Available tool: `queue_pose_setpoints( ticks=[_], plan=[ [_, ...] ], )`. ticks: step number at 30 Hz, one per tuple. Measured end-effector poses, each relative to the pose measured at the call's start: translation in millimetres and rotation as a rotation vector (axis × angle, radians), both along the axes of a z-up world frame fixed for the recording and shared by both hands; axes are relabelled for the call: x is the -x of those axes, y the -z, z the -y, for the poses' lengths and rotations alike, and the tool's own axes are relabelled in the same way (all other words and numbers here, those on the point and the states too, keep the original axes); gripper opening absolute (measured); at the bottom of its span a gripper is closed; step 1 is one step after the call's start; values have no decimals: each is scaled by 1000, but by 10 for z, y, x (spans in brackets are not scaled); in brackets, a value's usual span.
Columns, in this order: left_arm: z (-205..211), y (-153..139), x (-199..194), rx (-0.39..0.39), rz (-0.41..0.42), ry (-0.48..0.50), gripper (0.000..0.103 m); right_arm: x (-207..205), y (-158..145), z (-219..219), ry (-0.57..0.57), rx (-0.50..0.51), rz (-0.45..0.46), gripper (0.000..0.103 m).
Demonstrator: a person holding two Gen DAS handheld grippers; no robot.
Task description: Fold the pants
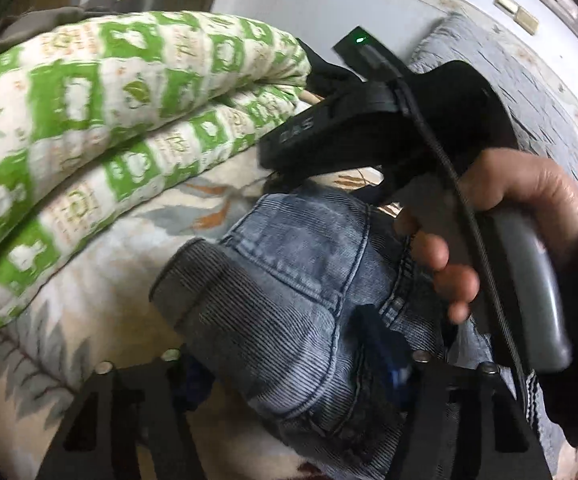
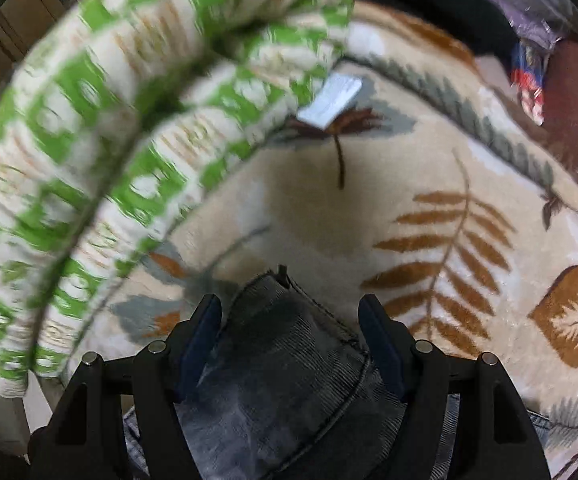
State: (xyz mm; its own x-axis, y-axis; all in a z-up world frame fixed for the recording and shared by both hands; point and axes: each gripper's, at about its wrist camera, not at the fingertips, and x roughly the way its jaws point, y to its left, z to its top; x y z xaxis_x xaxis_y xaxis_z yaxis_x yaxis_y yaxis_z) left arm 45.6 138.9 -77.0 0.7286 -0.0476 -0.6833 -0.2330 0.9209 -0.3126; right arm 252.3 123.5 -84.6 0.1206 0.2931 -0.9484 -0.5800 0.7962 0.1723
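Two grippers meet at the jeans (image 1: pixel 289 280): right gripper (image 2: pixel 289 344) gapes over the hem at lower centre, so clamp squarely; left gripper (image 1: pixel 289 364) straddles denim, grip unclear

You are in a home bedroom: a cream plush blanket with brown fern leaves (image 2: pixel 429 200) covers the bed, a folded green-and-white patterned quilt (image 1: pixel 89 120) lies at upper left, and a grey patterned pillow (image 1: pixel 529 80) leans at upper right.

2 close wrist views, downward-facing
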Motion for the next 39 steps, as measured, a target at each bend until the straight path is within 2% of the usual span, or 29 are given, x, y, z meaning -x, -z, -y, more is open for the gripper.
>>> queue_pose_setpoints(
  ticks=[1, 2, 3, 4, 5, 6, 8, 11, 15, 19, 24, 27, 30, 33, 35, 39],
  plan=[
    [-15, 25, -33, 6, -1, 10, 53, -2, 48, 0, 6, -7, -16, 71],
    [-46, 58, -62, 24, -5, 18, 49, -1, 88, -3, 17, 1, -15, 62],
    [-75, 83, -72, 41, -6, 19, 44, 16, 106, -18, 12, 21, 10, 49],
    [-90, 91, -80, 46, 4, 22, 42, 24, 109, -19, 9, 32, 22, 41],
    [-86, 100, -90, 37, 11, 30, 39, 30, 94, -11, 9, 27, 25, 21],
    [-52, 83, -83, 21, 16, 42, 36, 37, 63, 6, 9, 16, 19, 15],
    [-30, 59, -86, 10, 29, 63, 30, 95, -33, 24, 3, 28, 54, 11],
    [-34, -18, -66, 26, 65, 88, 25, 160, -203, 73, 22, 11, 84, 10],
    [90, -180, 37, -42, 137, 119, 24, 274, -533, 268, 60, -62, 118, 10],
    [286, -398, 194, -110, 255, 156, 23, 450, -946, 564, 102, -163, 177, 9],
    [682, -647, 400, -173, 380, 248, 23, 793, -1457, 1207, 186, -289, 281, 9],
    [1098, -809, 604, -207, 455, 340, 23, 997, -1661, 1671, 253, -352, 313, 9],
    [1518, -921, 834, -238, 499, 409, 22, 1188, -1760, 2260, 327, -422, 328, 9],
    [2104, -937, 1106, -312, 546, 508, 22, 1395, -1791, 2878, 409, -478, 341, 9],
    [2385, -859, 1112, -349, 548, 572, 22, 1494, -1747, 3268, 461, -519, 339, 9],
    [2950, -674, 1180, -382, 514, 717, 21, 1637, -1469, 4039, 578, -577, 310, 9]
  ],
)
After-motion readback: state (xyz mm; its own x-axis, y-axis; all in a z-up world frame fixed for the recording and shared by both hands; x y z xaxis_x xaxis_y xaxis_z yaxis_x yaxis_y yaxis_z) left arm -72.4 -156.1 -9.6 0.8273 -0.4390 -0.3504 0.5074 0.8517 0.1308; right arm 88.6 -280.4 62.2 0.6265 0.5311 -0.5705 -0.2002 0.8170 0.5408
